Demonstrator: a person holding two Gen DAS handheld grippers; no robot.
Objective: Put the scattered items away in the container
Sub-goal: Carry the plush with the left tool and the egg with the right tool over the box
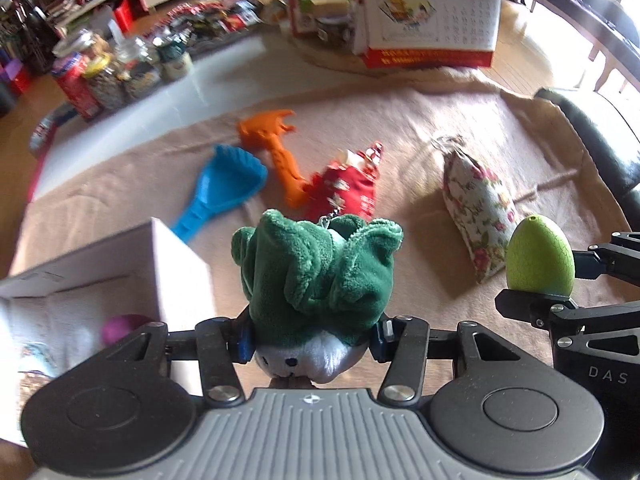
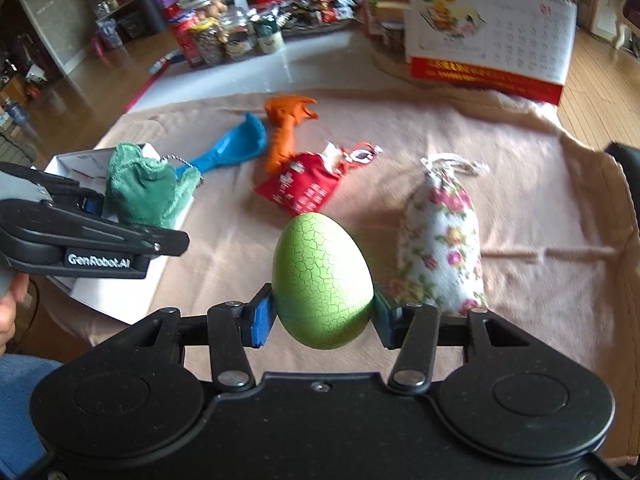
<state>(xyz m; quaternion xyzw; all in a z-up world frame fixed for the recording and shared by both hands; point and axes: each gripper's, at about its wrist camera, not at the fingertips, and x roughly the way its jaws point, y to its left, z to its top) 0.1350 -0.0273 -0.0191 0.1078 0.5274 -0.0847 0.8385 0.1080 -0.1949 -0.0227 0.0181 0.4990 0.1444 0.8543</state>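
My left gripper [image 1: 314, 338] is shut on a green-and-white plush vegetable toy [image 1: 318, 272], held up above the blanket, its green top also showing in the right wrist view [image 2: 144, 190]. My right gripper [image 2: 323, 314] is shut on a green crackled egg [image 2: 322, 284], seen from the left at the right edge [image 1: 540, 254]. The white box [image 1: 176, 264] lies at lower left with a purple egg [image 1: 120, 326] inside. A blue scoop [image 2: 236, 148], an orange rake [image 2: 286, 128], a red pouch [image 2: 304, 188] and a floral drawstring bag [image 2: 444, 248] lie on the blanket.
The beige blanket [image 2: 520, 184] covers the surface. A desk calendar [image 2: 488, 36] stands at the back right, jars [image 2: 216, 40] and packets at the back left. A black chair arm [image 1: 600, 140] borders the right side. A hand [image 2: 10, 308] holds the left gripper.
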